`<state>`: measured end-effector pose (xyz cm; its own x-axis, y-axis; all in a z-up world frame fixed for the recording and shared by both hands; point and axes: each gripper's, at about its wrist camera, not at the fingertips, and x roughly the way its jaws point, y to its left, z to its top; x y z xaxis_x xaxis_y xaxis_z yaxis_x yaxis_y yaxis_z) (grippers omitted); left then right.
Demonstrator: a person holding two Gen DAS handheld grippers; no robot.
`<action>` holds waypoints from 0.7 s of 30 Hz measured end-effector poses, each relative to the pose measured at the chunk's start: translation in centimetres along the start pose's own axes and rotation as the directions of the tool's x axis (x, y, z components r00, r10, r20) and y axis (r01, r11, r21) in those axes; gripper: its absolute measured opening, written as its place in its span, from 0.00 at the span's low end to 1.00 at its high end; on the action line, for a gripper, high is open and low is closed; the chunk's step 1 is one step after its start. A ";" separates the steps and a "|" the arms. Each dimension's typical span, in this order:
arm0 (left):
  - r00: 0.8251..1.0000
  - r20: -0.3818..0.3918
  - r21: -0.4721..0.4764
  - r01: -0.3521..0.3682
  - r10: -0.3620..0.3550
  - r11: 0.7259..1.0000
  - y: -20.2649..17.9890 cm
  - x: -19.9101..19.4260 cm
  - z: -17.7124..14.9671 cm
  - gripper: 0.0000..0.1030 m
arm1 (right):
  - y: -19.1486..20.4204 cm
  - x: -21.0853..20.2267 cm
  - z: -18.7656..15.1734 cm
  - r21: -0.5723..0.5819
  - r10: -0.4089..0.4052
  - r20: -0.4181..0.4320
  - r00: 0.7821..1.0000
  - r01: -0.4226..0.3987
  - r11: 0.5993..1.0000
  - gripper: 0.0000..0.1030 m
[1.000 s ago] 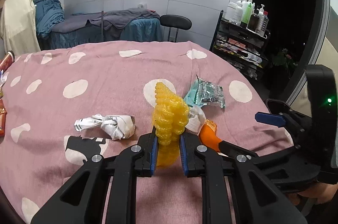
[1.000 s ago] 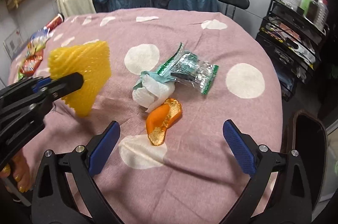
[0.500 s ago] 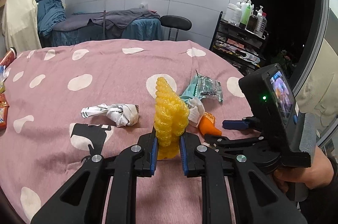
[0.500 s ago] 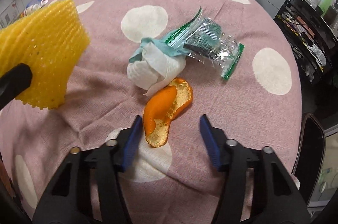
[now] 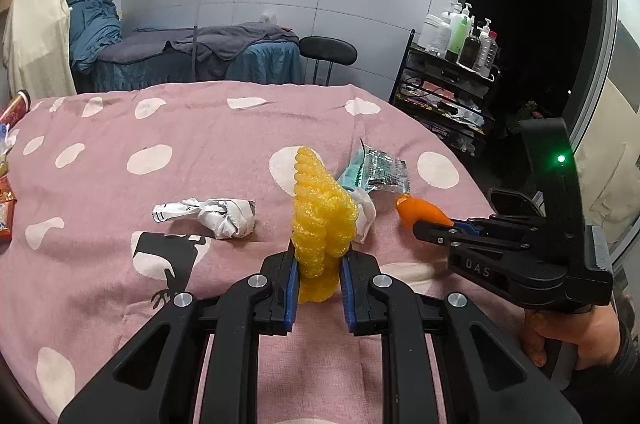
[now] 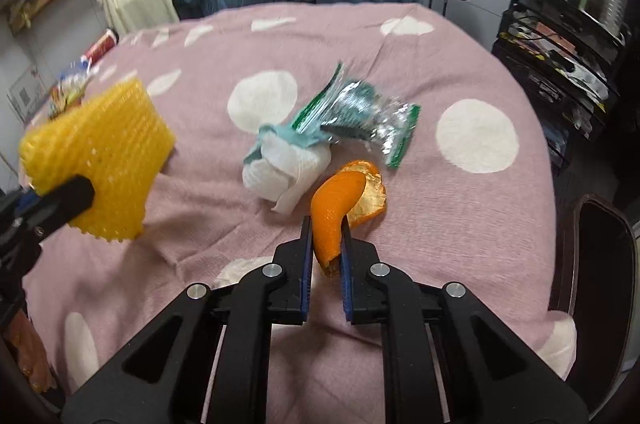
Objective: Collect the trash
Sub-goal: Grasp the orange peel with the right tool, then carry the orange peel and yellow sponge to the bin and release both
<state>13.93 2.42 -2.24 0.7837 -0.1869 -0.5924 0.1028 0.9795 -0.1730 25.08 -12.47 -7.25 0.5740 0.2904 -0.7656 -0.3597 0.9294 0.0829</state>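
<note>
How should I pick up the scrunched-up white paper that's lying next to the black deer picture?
Take the crumpled paper at its fat, bunched right end and come down from above, one jaw in front, one behind. That lump looks thick enough to pinch; the left end is a thin flat tail that would probably slip. It lies alone on the pink cloth.

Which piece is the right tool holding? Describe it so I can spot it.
On the pink spotted cloth, find the white tissue wad beside the foil wrapper. Just right of the wad, the right tool pinches a curled orange peel, the only orange scrap.

both wrist cams close, angled down over pink tablecloth (image 5: 200, 144); share orange peel (image 6: 332, 212).
</note>
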 end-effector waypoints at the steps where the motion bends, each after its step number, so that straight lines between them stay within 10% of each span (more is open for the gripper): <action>1: 1.000 0.002 0.002 0.006 -0.006 1.000 -0.2 -0.1 0.0 0.17 | -0.2 -0.6 -0.1 0.015 0.010 0.017 1.000 -0.011 1.000 0.12; 21: 0.976 -0.041 0.160 0.218 -0.214 0.963 -9.0 0.8 -0.3 0.17 | -9.7 -9.7 -5.8 0.262 -0.137 0.216 0.967 0.078 0.962 0.05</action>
<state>13.47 -6.55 -1.38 0.7180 -0.3949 -0.5731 0.3675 0.9144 -0.1698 18.75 -25.61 -4.38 0.7632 0.2025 -0.6137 -0.1086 0.9763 0.1871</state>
